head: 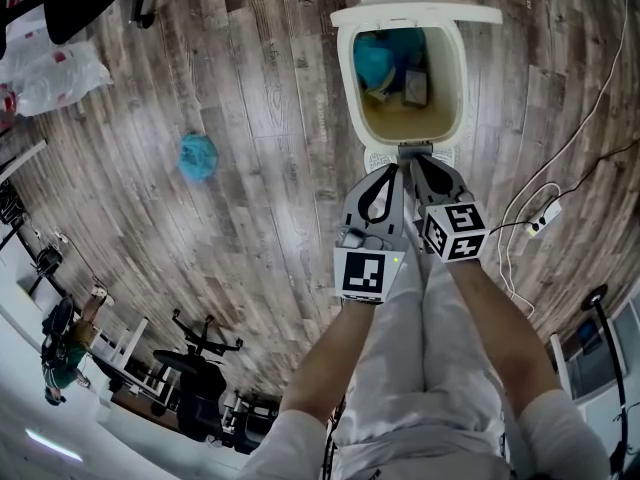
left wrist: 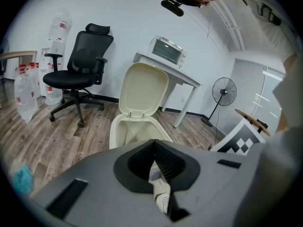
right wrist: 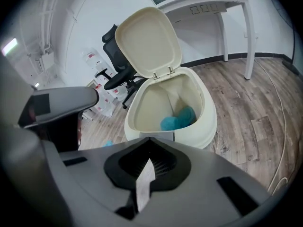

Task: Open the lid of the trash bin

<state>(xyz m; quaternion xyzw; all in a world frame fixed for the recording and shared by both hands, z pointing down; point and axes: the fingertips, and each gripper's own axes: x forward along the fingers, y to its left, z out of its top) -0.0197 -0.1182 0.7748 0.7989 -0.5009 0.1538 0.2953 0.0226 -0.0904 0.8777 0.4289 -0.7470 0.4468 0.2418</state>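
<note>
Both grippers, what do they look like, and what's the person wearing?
The left gripper and right gripper are grey moulded shells with black ribbed pads, each carrying a cube of black-and-white square markers. No cables show. The person wears white short sleeves and light trousers.

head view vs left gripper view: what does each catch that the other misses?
Head view only: the contents of the trash bin, a teal bundle among them; the left gripper and right gripper seen from above, side by side near the bin's front; a power strip on the floor. Left gripper view only: a toaster oven on a white table, and a standing fan. Both: the bin with its lid raised, and the wood floor.
</note>
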